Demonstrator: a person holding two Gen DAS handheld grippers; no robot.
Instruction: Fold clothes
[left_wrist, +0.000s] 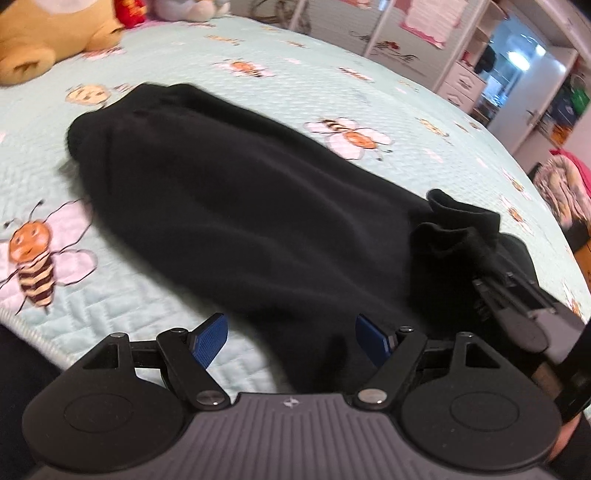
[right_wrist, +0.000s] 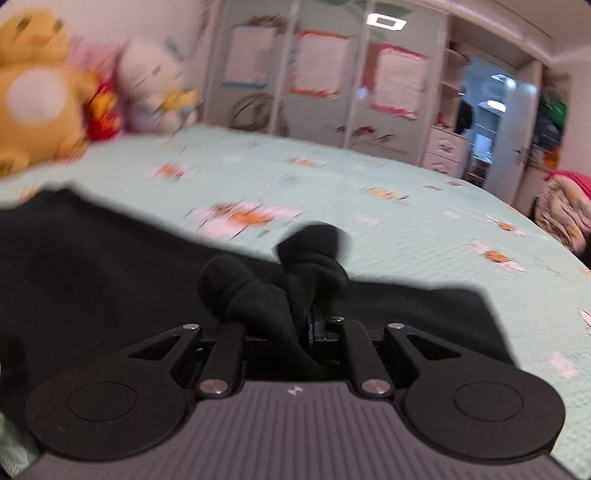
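A black garment (left_wrist: 236, 206) is spread across the bed (left_wrist: 295, 74); its bunched edge is pinched by the right hand-held gripper (right_wrist: 308, 325), while the left hand-held gripper (left_wrist: 291, 341) is held wide.

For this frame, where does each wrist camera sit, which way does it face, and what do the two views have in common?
Left wrist: sits behind the open left gripper, looking low across the black garment on the bee-print bedspread; the right gripper shows at the right edge.
Right wrist: sits behind the right gripper, shut on a bunched fold of the black garment, facing the wardrobe; the view is motion-blurred.
Shared: garment, bedspread, yellow plush toy, wardrobe.
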